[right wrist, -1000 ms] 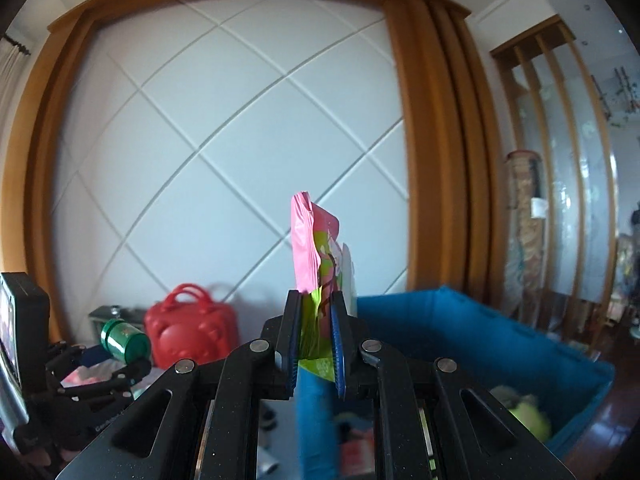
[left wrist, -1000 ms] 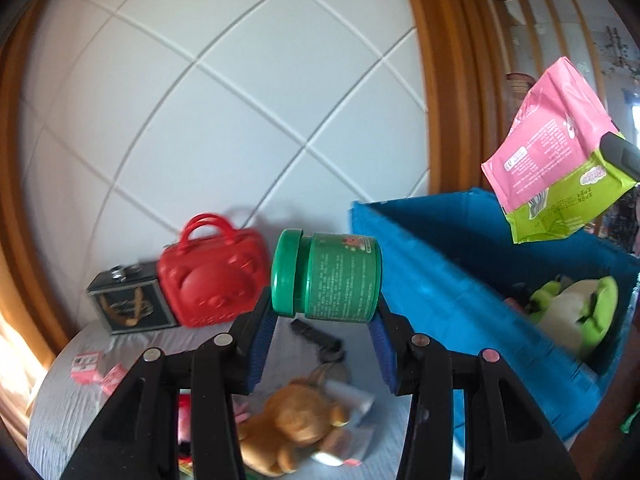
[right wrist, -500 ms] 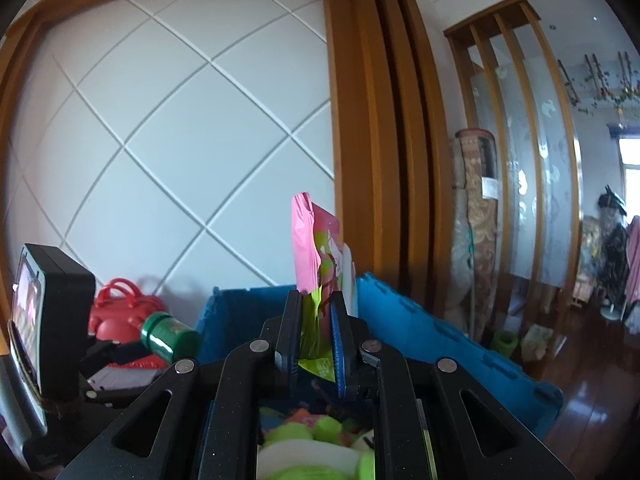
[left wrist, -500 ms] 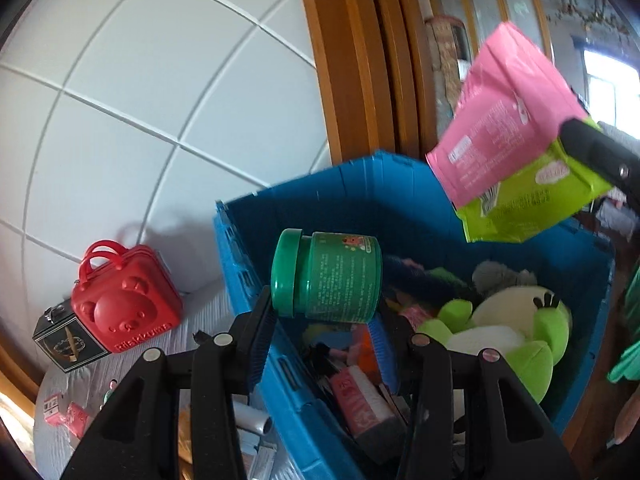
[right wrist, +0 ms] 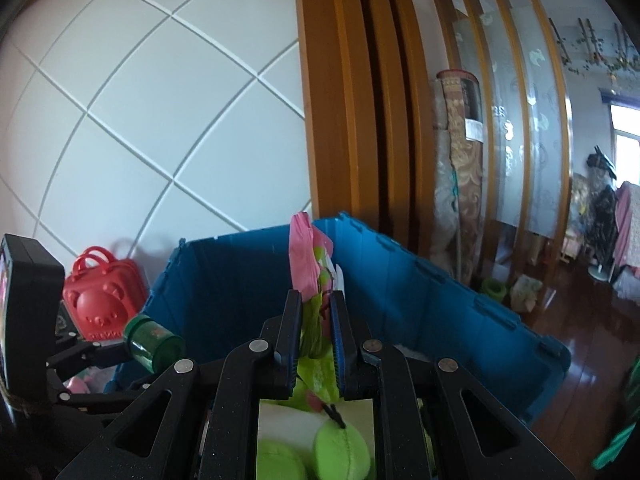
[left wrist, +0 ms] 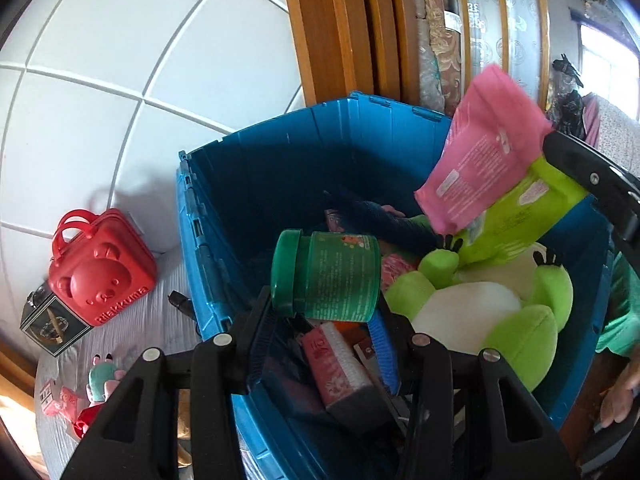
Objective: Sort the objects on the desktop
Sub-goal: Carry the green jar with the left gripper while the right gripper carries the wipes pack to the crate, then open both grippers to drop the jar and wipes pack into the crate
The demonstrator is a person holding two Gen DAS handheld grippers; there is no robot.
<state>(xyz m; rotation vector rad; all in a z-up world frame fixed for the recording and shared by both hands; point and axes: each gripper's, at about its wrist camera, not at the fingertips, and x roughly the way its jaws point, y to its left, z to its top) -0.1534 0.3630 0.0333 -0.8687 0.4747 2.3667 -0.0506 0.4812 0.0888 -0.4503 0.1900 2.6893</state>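
My left gripper is shut on a green jar with a green lid, held sideways above the open blue crate. My right gripper is shut on a pink and green snack packet, also over the crate; the packet shows at the right of the left wrist view. The jar and left gripper show at the left of the right wrist view. Inside the crate lie a green and white plush frog, a pink block and other items.
A red bear-face case and a small dark box stand on the grey tabletop left of the crate. Small toys lie at the table's front left. A white panelled wall and wooden frame rise behind.
Both grippers moved right from the tabletop to above the crate and tilted down; the crate's contents now lie under the jar and packet. Both grips are unchanged.
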